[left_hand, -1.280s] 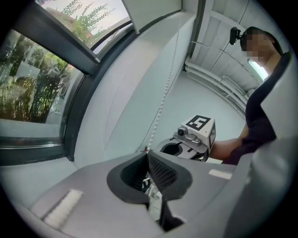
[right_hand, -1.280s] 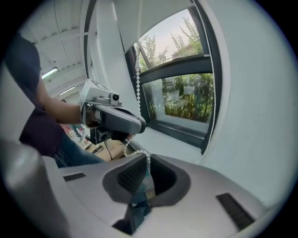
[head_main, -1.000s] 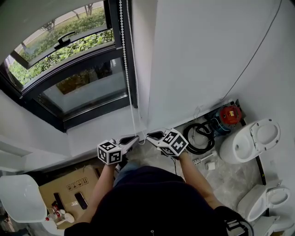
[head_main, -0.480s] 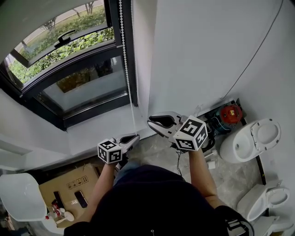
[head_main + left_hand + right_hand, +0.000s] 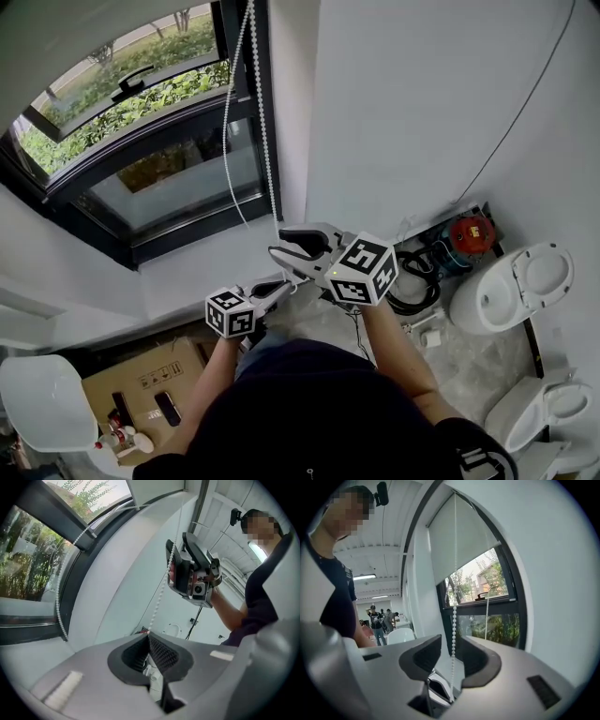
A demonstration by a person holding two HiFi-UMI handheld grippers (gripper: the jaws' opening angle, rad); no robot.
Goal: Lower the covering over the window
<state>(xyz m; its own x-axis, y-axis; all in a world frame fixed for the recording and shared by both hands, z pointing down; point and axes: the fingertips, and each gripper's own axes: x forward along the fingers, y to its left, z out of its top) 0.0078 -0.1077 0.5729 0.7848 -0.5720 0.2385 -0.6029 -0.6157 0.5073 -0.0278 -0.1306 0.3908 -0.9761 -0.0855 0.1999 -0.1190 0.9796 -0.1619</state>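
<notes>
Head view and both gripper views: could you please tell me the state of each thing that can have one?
Roller blind: partly lowered, covering only the top of the window.
Bead chain: hanging, its lower part pinched in the left claw.
Left claw: shut on the bead chain.
Right claw: open, having just been opening; the chain runs between its jaws, unpressed.

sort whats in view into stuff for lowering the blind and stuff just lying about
For the job: bead chain, roller blind, window, left gripper shut on the chain, right gripper, its jaws just been opening with the chain between them.
Lying about: toilet, cardboard box, coiled black hose, white chair.
</notes>
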